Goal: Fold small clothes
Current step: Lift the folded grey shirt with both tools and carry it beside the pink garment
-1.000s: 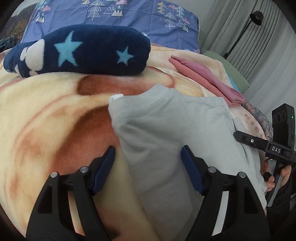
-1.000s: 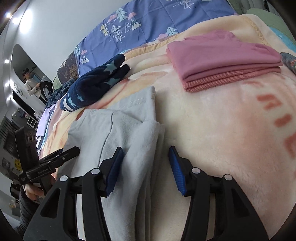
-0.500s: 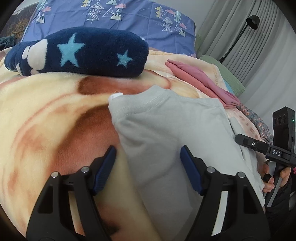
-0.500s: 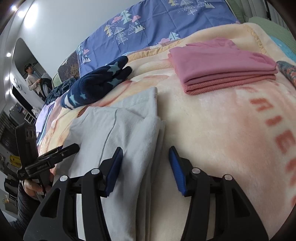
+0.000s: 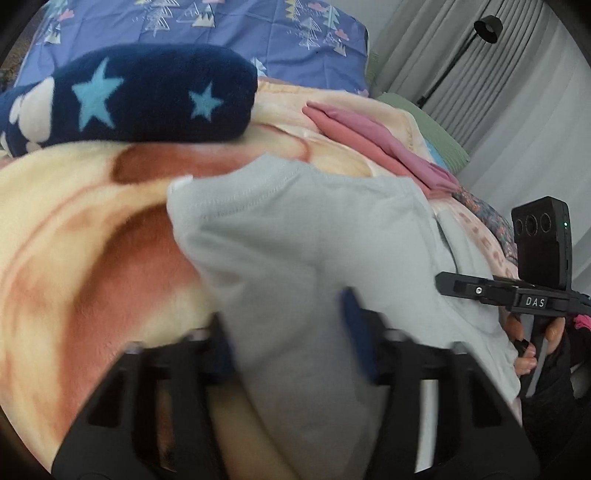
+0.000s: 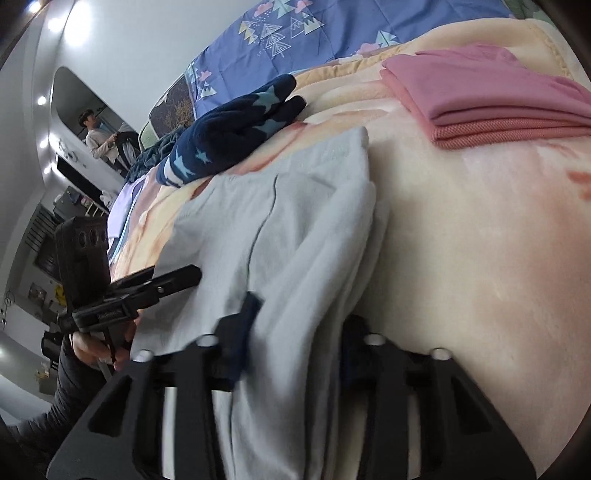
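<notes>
A pale grey garment (image 5: 295,229) lies partly folded on the peach plush blanket (image 5: 74,240). My left gripper (image 5: 291,343) is at its near left part, jaws closing, with a raised bunch of grey cloth pinched between the blue pads. In the right wrist view the same grey garment (image 6: 295,206) shows its layered right edge. My right gripper (image 6: 299,343) is closing on that edge, and the cloth covers most of its right pad. A hand (image 5: 532,343) holds the right gripper's handle at the garment's far side.
A folded pink stack (image 6: 498,99) rests on the blanket beyond the garment. A navy fleece with pale stars (image 5: 147,96) lies at the back, before a blue tree-print pillow (image 5: 221,22). Curtains and a floor lamp (image 5: 487,26) stand right. A person (image 6: 96,136) stands far off.
Both grippers' jaws have narrowed from wide apart onto the grey garment, and the cloth now bunches up between the pads. The hands have barely shifted.
</notes>
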